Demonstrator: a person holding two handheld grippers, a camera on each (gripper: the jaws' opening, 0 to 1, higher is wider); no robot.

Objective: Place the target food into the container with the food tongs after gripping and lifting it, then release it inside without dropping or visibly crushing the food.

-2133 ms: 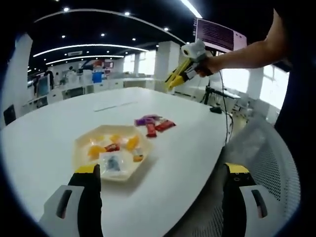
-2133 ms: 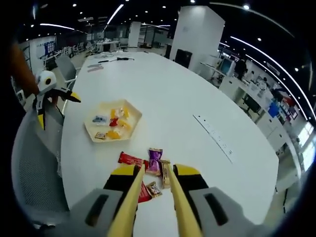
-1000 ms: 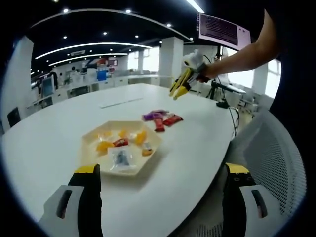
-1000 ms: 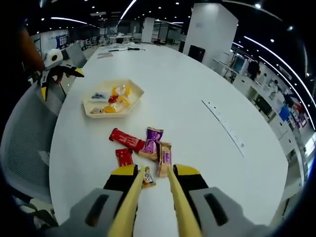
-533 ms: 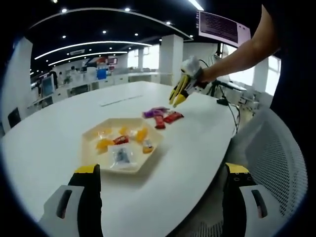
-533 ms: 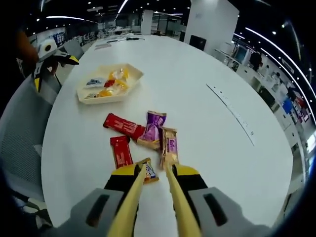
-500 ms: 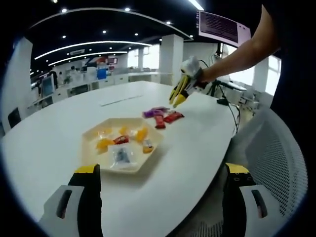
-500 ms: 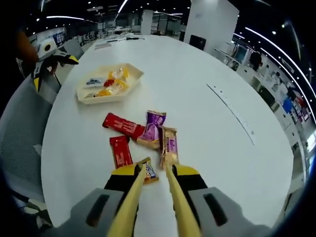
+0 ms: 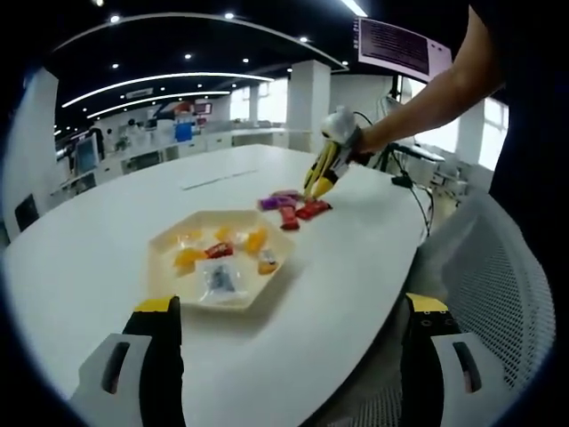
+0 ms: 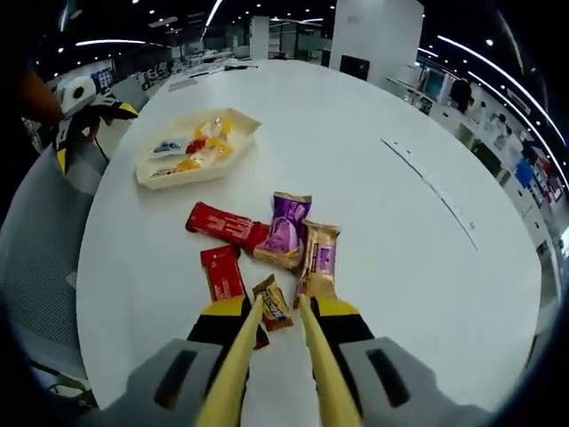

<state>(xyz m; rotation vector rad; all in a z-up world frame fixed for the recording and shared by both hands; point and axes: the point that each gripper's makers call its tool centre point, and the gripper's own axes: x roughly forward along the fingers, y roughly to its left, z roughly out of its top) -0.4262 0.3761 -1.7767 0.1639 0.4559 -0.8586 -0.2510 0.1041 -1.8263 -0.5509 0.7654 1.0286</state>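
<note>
In the right gripper view my right gripper [image 10: 277, 313] is shut on yellow food tongs [image 10: 307, 356]. The tong arms stand slightly apart, their tips on either side of a small gold-brown candy [image 10: 272, 302] on the white table [image 10: 373, 178]. Around it lie two red wrappers [image 10: 222, 270], a purple pack [image 10: 290, 229] and a gold bar [image 10: 319, 258]. The cream hexagonal tray [image 10: 229, 133] with several sweets sits farther off. In the left gripper view my left gripper [image 9: 292, 304] is open and holds nothing, near the tray [image 9: 169, 271]. The right gripper [image 9: 334, 142] hangs over the snack pile [image 9: 292, 206].
A grey mesh chair [image 9: 484, 267] stands at the table's edge beside me. A person's arm [image 9: 427, 98] reaches in from the right in the left gripper view. The left gripper [image 10: 84, 105] shows at the upper left of the right gripper view. Office desks fill the background.
My right gripper has come down and closer to the snack pile, bringing the tong tips around the small gold-brown candy. The left gripper has stayed open and in place.
</note>
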